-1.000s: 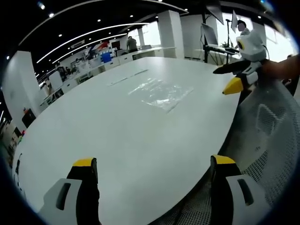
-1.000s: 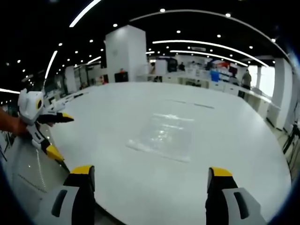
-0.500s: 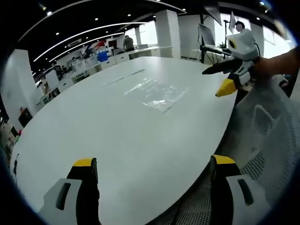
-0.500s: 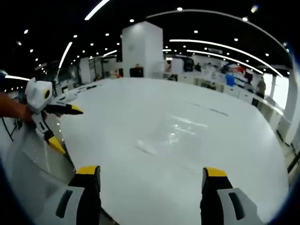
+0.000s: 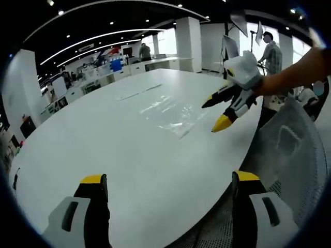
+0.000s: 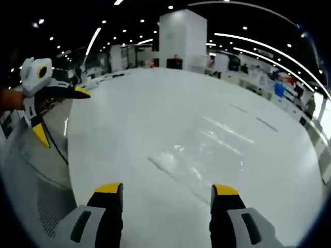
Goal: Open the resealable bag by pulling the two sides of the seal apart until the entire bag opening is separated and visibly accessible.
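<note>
Clear bag (image 5: 168,111) lies flat on the white table (image 5: 103,155), toward the table's right edge in the left gripper view, seal strip along its nearer side; in the right gripper view the bag (image 6: 201,165) sits just ahead of the jaws, seal line running diagonally across. Nothing grips it yet; seal looks closed, though film glare makes that hard to confirm.

Right gripper (image 6: 166,188): jaws spread, empty, poised above the table just short of the seal; the same tool seen from the left gripper view (image 5: 220,111) hangs over the bag's right corner, jaws parted. Left gripper (image 5: 168,178): jaws wide apart, empty, back over the table's near edge, well apart from the bag; seen from the other side (image 6: 57,111) it is off the table's left edge, jaws splayed. Mesh chair (image 5: 289,155) beside the table; a person (image 5: 271,51) stands far back.

Step in hand, by my reading: approach and first pinch. To do it well: come in low and flat; catch only the upper film lip above the seal, not both layers; bring the left in on the opposite lip before pulling; pull apart across the seal, then work along it.

Against a second ago: right gripper has come in from off the table edge to the bag; bag unmoved; left gripper much as before.
</note>
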A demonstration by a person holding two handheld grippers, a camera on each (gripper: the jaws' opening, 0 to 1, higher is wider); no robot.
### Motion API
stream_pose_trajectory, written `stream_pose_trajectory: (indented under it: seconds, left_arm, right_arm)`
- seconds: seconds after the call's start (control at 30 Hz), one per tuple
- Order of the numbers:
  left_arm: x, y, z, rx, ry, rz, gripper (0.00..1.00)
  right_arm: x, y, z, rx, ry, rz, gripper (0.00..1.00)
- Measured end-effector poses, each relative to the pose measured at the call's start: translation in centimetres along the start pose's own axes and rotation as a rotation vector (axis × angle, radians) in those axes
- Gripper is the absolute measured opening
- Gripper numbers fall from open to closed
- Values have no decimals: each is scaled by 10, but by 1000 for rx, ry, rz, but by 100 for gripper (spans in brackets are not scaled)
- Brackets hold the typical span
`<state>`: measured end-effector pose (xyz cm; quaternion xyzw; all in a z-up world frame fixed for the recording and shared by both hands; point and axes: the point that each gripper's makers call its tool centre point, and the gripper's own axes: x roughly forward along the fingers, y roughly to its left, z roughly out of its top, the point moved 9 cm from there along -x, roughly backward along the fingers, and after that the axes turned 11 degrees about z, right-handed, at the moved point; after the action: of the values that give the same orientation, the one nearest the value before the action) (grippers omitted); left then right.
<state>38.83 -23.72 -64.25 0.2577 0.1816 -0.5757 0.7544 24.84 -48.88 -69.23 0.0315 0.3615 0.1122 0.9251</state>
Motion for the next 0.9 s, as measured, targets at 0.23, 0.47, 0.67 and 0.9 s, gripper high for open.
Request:
stream_pose_trajectory:
  seconds: [0.23, 0.47, 0.67, 0.9]
  left_arm:
    - [1, -3, 3, 26, 10, -16, 99]
    - [3, 0, 6, 33, 17, -11, 98]
    - [5, 1, 8, 26, 19, -9, 97]
    - [8, 1, 7, 20, 23, -9, 97]
  right_arm:
    - [2, -23, -8, 47, 37, -1, 60]
    - [11, -24, -13, 66, 72, 30, 56]
    - [14, -21, -7, 99, 43, 68, 39]
    - [14, -20, -5, 56, 63, 84, 24]
